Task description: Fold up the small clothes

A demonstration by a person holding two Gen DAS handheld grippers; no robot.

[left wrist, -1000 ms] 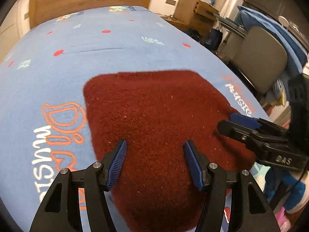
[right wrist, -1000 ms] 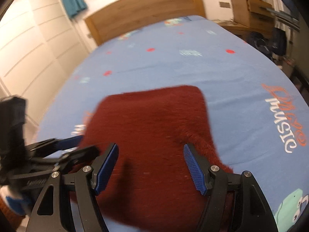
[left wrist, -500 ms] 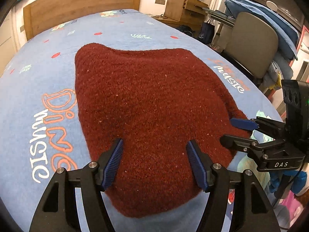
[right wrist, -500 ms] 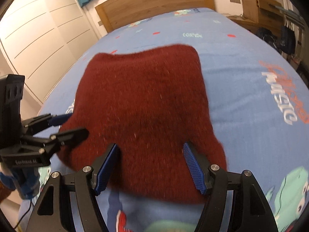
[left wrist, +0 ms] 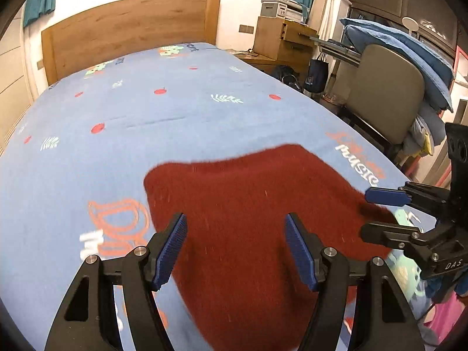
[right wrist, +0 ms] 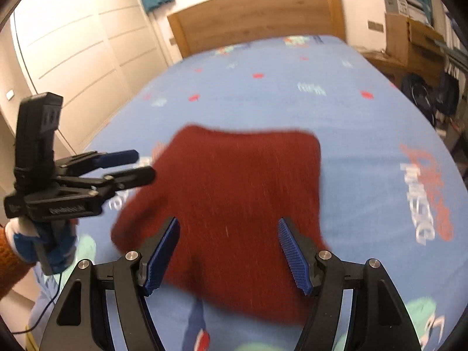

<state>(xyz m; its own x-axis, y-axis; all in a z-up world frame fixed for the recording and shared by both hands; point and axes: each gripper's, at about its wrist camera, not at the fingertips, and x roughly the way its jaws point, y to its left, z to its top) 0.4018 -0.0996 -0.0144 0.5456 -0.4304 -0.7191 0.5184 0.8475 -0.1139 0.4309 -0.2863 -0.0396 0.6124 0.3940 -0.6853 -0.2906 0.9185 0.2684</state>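
Lying flat on the blue printed bedspread [left wrist: 122,134]: dark red fuzzy knit garment [left wrist: 248,219], near the bed's front edge. Left gripper [left wrist: 235,247] and right gripper [right wrist: 228,254] both hover above it, jaws apart, nothing between pads.

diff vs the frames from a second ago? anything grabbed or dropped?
Nothing grabbed or dropped. Both cameras now take in more of the bed and the wooden headboard, with motion blur, so both hands look to be pulling up and away. The left gripper and right gripper are open and empty, as before. The dark red garment lies on the blue bedspread in much the same outline.
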